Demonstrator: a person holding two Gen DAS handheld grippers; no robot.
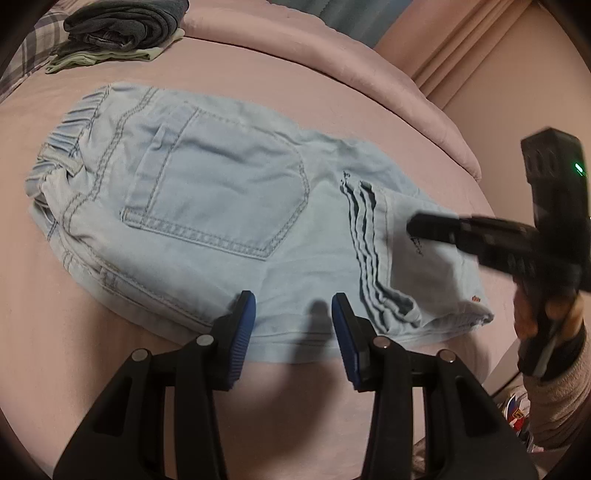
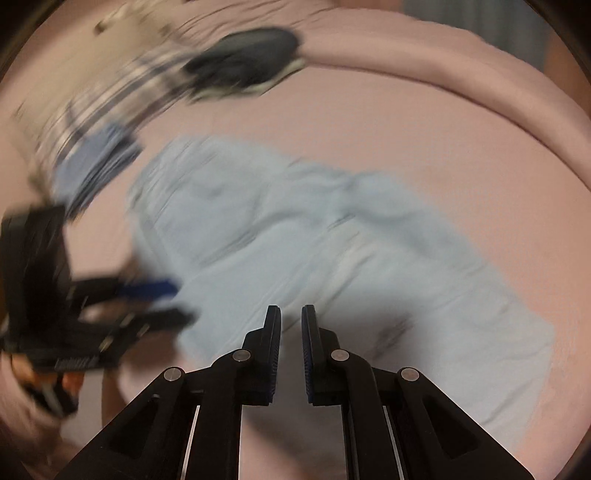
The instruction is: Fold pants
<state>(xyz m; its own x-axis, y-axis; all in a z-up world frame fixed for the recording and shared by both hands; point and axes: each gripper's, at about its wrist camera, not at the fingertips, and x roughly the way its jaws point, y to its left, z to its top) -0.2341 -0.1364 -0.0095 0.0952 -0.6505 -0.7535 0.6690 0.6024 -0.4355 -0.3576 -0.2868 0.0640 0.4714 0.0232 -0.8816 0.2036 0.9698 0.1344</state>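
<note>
Light blue denim pants [image 1: 221, 177] lie folded on the pink bed cover [image 1: 258, 66], elastic waistband to the left, back pocket up, leg cuffs [image 1: 369, 236] laid over at the right. My left gripper [image 1: 293, 301] hovers open over the pants' near edge with nothing between its blue pads. My right gripper [image 1: 417, 227] reaches in from the right, its tip over the cuffs. The right wrist view is blurred. It shows the pants [image 2: 295, 240] below my right gripper [image 2: 291, 310], whose jaws stand a narrow gap apart and empty. My left gripper [image 2: 177, 299] is at the left.
A stack of folded clothes [image 1: 125, 26], dark grey on top and pale green beneath, sits at the far left next to plaid fabric [image 1: 33, 55]. The same stack [image 2: 243, 62] shows blurred in the right wrist view. The bed's rounded edge [image 1: 454, 140] runs along the right, beside a pink curtain.
</note>
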